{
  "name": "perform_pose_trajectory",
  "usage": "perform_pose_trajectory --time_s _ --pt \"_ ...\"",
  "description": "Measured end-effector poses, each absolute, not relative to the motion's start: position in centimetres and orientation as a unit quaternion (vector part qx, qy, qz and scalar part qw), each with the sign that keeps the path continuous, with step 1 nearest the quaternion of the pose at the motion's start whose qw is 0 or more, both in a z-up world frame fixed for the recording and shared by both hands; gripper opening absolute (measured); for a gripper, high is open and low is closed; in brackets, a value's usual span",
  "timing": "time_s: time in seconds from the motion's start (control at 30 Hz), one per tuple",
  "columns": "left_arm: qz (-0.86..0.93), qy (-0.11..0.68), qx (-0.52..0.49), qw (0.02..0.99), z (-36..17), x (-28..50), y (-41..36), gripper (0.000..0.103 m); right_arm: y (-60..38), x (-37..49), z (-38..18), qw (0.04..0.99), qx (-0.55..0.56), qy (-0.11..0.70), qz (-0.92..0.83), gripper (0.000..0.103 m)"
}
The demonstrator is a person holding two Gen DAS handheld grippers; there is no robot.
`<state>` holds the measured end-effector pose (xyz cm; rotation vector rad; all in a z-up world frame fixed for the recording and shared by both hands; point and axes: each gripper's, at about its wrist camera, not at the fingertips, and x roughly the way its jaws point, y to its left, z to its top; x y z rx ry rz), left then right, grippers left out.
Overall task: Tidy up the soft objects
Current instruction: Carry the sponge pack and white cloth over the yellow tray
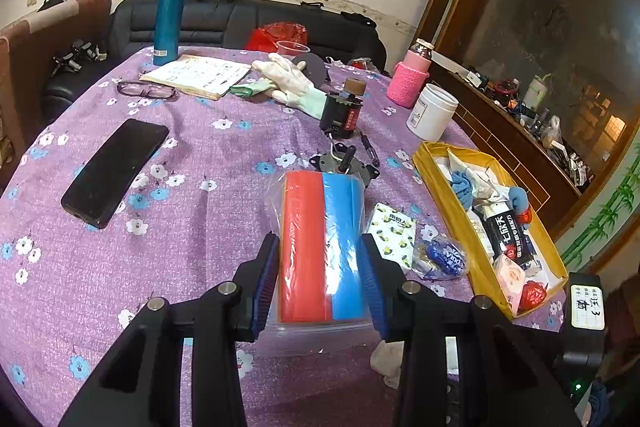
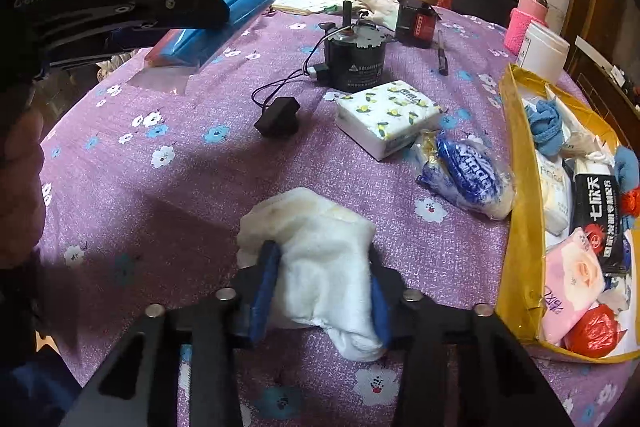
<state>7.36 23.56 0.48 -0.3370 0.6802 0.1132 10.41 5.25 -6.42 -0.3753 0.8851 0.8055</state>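
1. A clear plastic bag of red and blue cloths fills the lower middle of the left wrist view, gripped on both sides by the left gripper, whose blue pads press into the bag. In the right wrist view the same bag sits at upper left, raised above the tablecloth with its open plastic end hanging down.
2. A white towel lies crumpled in the lower middle of the right wrist view. The right gripper is clenched on it, one blue pad on each side, with the towel bulging out past the fingertips.
3. At the right edge of both views stands a yellow tray, already holding tissue packs, blue cloth, a black packet and red wrappers.
4. Just left of the tray in the right wrist view lies a blue-and-white wrapped pack, and beside it, further up the frame, a lemon-print tissue pack.
5. Further up the frame sit a black motor with a wire to a black plug.
6. In the left wrist view a black phone lies at middle left, and glasses, an open booklet, white gloves and a teal flask sit toward the top.
7. A pink-sleeved bottle and a white jar stand at upper right.
8. All rests on a purple flowered tablecloth.
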Motion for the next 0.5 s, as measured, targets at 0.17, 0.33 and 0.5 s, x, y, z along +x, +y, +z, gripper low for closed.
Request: perform_pose_trajectory --time_s 0.17,0.33,0.5 --pt "0.045 0.334 -0.155 0.929 0.6 7.6 22.4 0.039 4.1 9.9 -5.1 0.820 -0.152 0.398 0.383 0.022" --pt "0.037 0.335 -0.145 0.930 1.0 7.7 21.0 0.039 1.5 10.7 -3.0 0.839 -0.088 0.377 0.383 0.022" --pt "0.032 0.339 -0.135 0.930 1.2 8.0 19.9 0.039 -1.8 12.2 -1.7 0.856 -0.040 0.366 0.363 0.022"
